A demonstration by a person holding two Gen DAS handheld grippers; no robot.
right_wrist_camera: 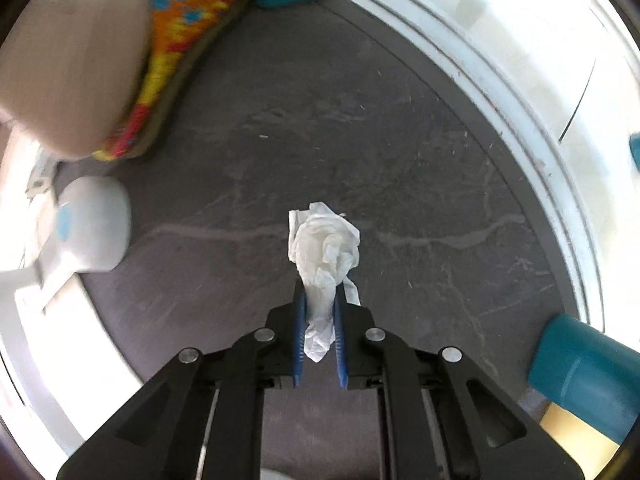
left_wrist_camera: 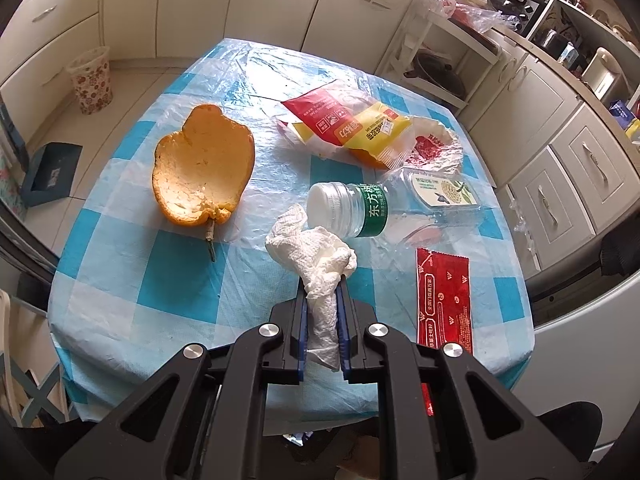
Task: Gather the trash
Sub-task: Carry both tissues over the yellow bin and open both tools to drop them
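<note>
Covering the table point(left_wrist_camera: 120, 280) is a blue-and-white checked cloth under a sheet of clear plastic, and cream cabinet doors and drawers run along the walls behind and to the right of it. On the tiled floor at the far left stand a floral waste basket point(left_wrist_camera: 91, 80) and, nearer, a dark blue box point(left_wrist_camera: 50, 172). On the table, from left to right, lie a large hollow orange peel point(left_wrist_camera: 202, 166) with its stem, a crumpled white paper towel point(left_wrist_camera: 316, 264), a clear bottle with a white cap and green label point(left_wrist_camera: 352, 210) on its side, a red-and-yellow snack wrapper point(left_wrist_camera: 352, 128) farther back, a clear plastic tray with a printed label point(left_wrist_camera: 444, 194), and a red sachet point(left_wrist_camera: 442, 298) near the right edge. The left hand-held gripper point(left_wrist_camera: 323, 292) is pressed together on the near end of the paper towel, whose bunched end sits beside the bottle cap. At the upper right, a counter carries plastic bags and kitchen clutter. In the right wrist view, the right hand-held gripper point(right_wrist_camera: 320, 300) points down over a dark grey, scuffed floor area point(right_wrist_camera: 400, 140) edged by a pale rim, pinching a crumpled white tissue point(right_wrist_camera: 326, 240) between its blue pads. To its left are a patterned orange cushion point(right_wrist_camera: 176, 32) and a white object, both blurred; teal shapes sit at the top and lower right.
</note>
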